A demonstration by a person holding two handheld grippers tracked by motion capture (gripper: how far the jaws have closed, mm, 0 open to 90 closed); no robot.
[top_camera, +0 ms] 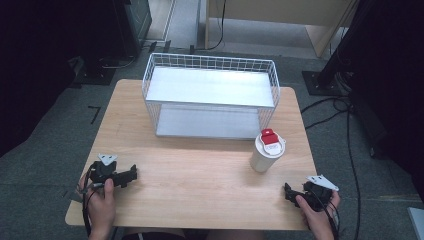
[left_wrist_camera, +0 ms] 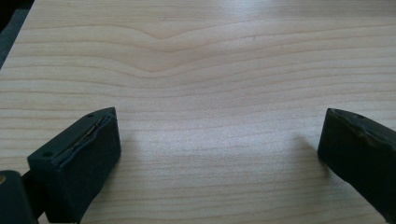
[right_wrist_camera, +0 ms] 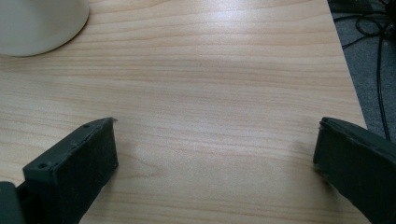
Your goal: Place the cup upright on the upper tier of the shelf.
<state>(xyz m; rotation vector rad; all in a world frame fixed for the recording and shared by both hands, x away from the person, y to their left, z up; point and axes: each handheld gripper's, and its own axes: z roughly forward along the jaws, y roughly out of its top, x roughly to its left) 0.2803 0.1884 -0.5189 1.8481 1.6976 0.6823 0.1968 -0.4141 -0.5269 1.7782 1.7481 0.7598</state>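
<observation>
A white cup (top_camera: 265, 155) with a red-and-white lid stands upright on the wooden table (top_camera: 200, 180), right of centre; its base (right_wrist_camera: 37, 23) shows at the top left of the right gripper view. Behind it stands a white wire basket shelf (top_camera: 210, 95). My left gripper (top_camera: 132, 175) rests low over the table's front left, open, with bare wood between its jaws (left_wrist_camera: 219, 140). My right gripper (top_camera: 289, 191) sits at the front right corner, below and right of the cup, open with nothing between its jaws (right_wrist_camera: 217, 149).
The table's right edge (right_wrist_camera: 345, 60) runs close beside my right gripper, with grey floor and black cables (top_camera: 345, 115) beyond. Dark stands and equipment line the far left and right of the room.
</observation>
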